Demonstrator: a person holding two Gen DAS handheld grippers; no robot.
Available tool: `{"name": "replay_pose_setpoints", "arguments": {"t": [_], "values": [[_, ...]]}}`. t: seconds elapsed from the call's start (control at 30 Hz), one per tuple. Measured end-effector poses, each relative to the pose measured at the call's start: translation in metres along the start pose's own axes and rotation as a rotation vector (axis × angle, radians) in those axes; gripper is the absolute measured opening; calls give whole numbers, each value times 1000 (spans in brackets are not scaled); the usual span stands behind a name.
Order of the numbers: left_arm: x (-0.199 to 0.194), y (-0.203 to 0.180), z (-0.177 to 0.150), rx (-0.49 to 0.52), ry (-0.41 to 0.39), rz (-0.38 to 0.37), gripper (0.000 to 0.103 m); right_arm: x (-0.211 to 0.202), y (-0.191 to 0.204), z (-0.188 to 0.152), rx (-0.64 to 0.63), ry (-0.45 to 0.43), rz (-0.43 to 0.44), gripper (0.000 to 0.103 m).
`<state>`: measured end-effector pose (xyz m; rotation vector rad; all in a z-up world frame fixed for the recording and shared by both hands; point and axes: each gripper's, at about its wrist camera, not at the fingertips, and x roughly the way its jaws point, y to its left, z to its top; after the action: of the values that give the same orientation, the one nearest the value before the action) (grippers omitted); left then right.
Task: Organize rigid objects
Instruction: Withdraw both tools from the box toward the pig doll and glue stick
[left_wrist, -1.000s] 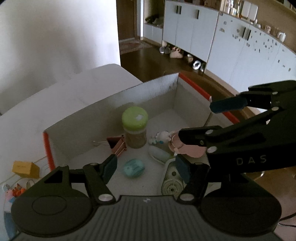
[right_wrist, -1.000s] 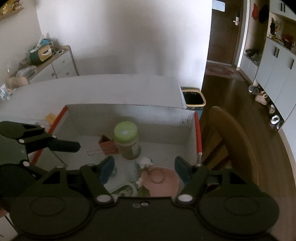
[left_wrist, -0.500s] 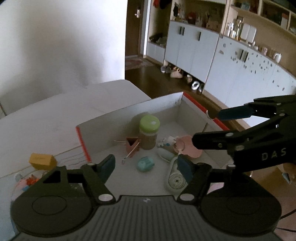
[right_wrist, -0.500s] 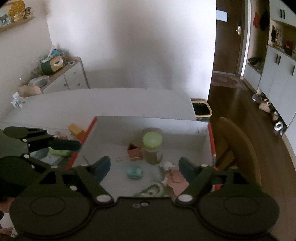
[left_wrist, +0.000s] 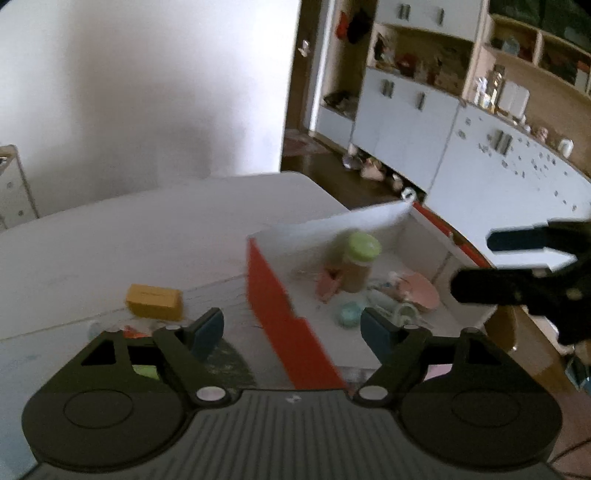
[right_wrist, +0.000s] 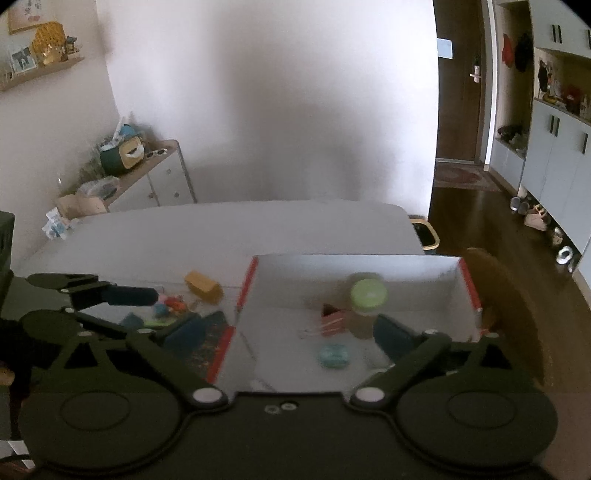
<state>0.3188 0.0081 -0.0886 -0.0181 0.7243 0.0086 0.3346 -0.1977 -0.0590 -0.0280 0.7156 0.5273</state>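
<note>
- Both grippers carry nothing. The left gripper (left_wrist: 290, 330) has its jaws spread wide with empty air between; the right gripper (right_wrist: 291, 332) likewise stands spread and empty.
- The box (right_wrist: 354, 267), white inside with red outer edges, sits ahead of the right gripper and ahead-right of the left one. It holds a green-lidded jar (right_wrist: 367, 302) standing upright, a pink clip (right_wrist: 332, 321) just beside it, a teal oval piece (right_wrist: 334, 355) nearer the right gripper's fingers, and a pink flat item (left_wrist: 419, 290) toward the far right wall as the left wrist view shows it.
- Loose items outside the box: a yellow block (left_wrist: 154, 302) ahead-left of the left gripper, with small mixed pieces (right_wrist: 170, 304) and a green item (left_wrist: 144, 370) lying nearer, partly hidden by the left gripper's body. Motion blur hides their detail.
- Judged step: the left gripper reaching for the next loose item, probably the yellow block.
- To do it well: the holder should swing the left gripper leftward until the block lies centred between the spread fingers, then lower it square to the block's long faces so the pads close on flat sides, not corners.
- The red near wall of the box stands just right of the left fingers; the carry should rise clear of it before crossing.
- The right gripper should stay off to the side of the box so that the two tools do not meet above it.
- The drop spot is best taken in the bare floor left of the jar, so the jar is not tipped.
</note>
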Motion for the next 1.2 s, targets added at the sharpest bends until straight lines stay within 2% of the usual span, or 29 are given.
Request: {"name": "replay_pose_setpoints", "arguments": {"t": [0.3, 0.53, 0.9, 1.2], "values": [[-14, 77, -8, -64, -15, 57, 82, 18, 61, -10, -10, 9, 31, 103], [-9, 128, -25, -34, -3, 66, 82, 39, 98, -14, 28, 36, 41, 103], [19, 178, -48, 22, 35, 40, 82, 82, 150, -26, -21, 120, 37, 102], [53, 203, -57, 88, 78, 5, 82, 127, 169, -30, -112, 190, 38, 100]]}}
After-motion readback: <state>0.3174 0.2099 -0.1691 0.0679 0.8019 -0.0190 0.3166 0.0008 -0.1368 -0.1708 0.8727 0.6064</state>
